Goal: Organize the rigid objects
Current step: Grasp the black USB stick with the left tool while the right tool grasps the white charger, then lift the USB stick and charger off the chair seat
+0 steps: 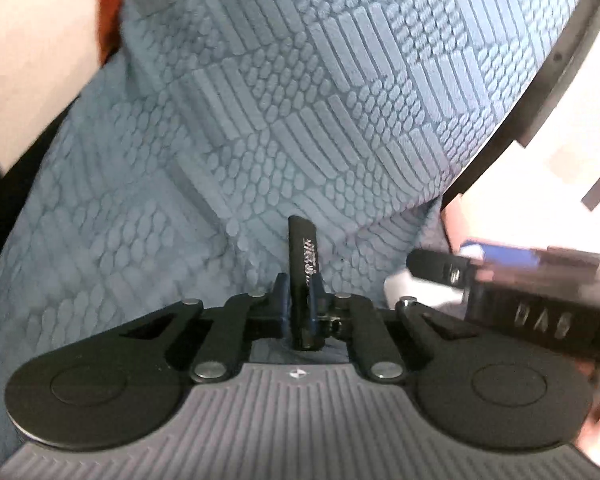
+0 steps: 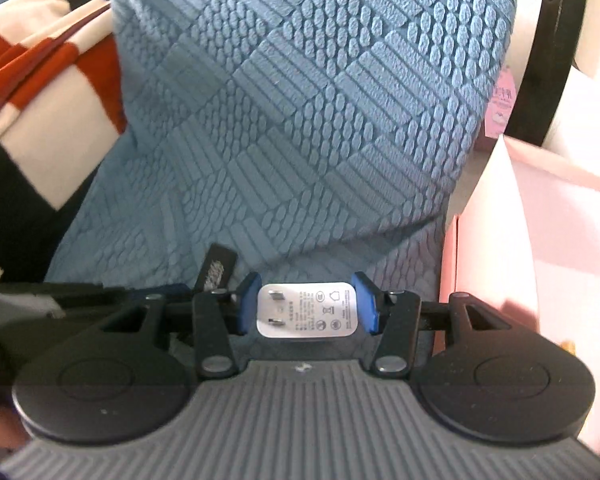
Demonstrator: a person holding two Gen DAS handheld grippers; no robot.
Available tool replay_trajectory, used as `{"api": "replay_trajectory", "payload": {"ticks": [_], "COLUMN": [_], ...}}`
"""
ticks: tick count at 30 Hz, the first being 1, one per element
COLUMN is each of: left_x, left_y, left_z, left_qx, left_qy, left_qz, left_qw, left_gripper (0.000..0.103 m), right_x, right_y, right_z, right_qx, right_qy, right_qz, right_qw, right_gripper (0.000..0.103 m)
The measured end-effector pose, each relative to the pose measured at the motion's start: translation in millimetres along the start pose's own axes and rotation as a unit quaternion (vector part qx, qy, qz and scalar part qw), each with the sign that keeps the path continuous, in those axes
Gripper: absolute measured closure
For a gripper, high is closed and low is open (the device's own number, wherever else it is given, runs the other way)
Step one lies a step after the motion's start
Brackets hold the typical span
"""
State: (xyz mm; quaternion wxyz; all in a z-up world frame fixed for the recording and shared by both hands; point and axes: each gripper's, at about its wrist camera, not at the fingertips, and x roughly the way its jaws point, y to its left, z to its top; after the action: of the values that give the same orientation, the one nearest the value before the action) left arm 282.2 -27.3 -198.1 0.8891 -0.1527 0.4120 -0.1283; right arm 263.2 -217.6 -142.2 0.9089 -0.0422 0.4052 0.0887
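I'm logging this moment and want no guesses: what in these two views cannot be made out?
- Black stick in the left tool, left wrist view: its lower end is hidden behind the fingers, and its print is too small to read.
- White charger in the right tool, right wrist view: only the pronged face shows.
- Right tool body, left wrist view: motion-blurred.

Black linkage gripper [image 1: 300, 300]; blue pads [image 2: 247, 304]; silver rivets; grey ribbed base.

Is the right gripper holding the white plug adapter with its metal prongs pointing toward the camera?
Yes, the right gripper is shut on the white plug adapter, and its two metal prongs face the camera.
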Motion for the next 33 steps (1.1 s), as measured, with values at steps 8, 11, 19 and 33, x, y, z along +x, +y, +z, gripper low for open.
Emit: {"api": "replay_trajectory", "payload": {"ticks": [8,11,19,33], "left_x": [-35.0,-43.1,-33.1,14.5], "left_y": [16.1,26.8,47.6,64.9], "left_z": [-13.6,-15.6,-5.3,8.7], "left_qx": [-0.028,-0.064,-0.132,-0.221], "left_qy": [-0.001,-0.008,-0.006,0.018], "left_qz": [-0.009,-0.03,-0.09,-0.138], "left_qw": [0.9996,0.9975,0.9871,0.9653], "left_gripper": [0.103,0.103,0.102,0.088], "right_x": [-10.9,-13.0,-8.4,9.2], "right_y": [16.1,19.8,25.2,9.3], "right_z": [-26.1,-34.4,-39.6,-16.4], "right_qx": [-0.001,0.005,-0.001,0.03], "right_qy": [0.009,0.014,0.007,-0.034], "right_qz": [0.001,0.001,-0.008,0.013], "right_qw": [1.0,1.0,1.0,0.999], "right_gripper": [0.05,0.05,0.05,0.05]}}
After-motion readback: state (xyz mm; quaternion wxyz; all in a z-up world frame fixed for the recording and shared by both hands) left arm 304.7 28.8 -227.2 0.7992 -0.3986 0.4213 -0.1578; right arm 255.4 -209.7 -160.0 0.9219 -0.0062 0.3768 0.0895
